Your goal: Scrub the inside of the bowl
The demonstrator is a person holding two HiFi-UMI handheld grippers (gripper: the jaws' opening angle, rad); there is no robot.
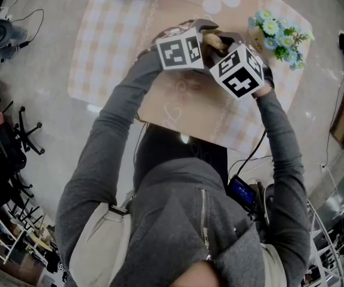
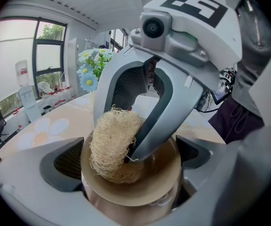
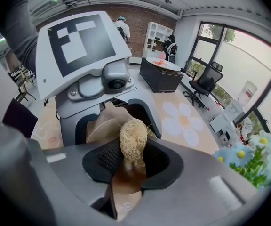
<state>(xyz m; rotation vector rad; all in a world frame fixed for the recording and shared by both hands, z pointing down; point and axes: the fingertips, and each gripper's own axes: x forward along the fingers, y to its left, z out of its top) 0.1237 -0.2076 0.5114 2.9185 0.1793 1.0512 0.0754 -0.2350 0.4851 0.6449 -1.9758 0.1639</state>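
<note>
Bowl (image 2: 149,186) is being gripped by the left claw (image 2: 128,171). The jaws are clamped on its outer wall from both sides, and the tan rim is spanning the gap between the pads. It is being held up over the bench (image 1: 100,52) near its front edge, with the opening facing the right claw (image 3: 133,166).

Scrubber (image 2: 113,145), a pale fibrous loofah pad, is being pinched by the right claw, jaws closed on it edge-on. It is being pressed inside the bowl, touching the inner wall on the side that is at left in the left gripper view. Its upper half is sticking out above the rim. One right jaw tip is being dipped below the rim, just beside the scrubber.

In the head view both claws are being held tight together at the middle of the bench, marker cubes nearly touching. The bowl is mostly being hidden under them there. Both are being held by arms in grey sleeves (image 1: 112,136).

Bench is being covered by a pale cloth with a checked border and daisy prints. Blue and white flowers (image 1: 279,36) are standing at its far right corner, well apart from the bowl.
</note>
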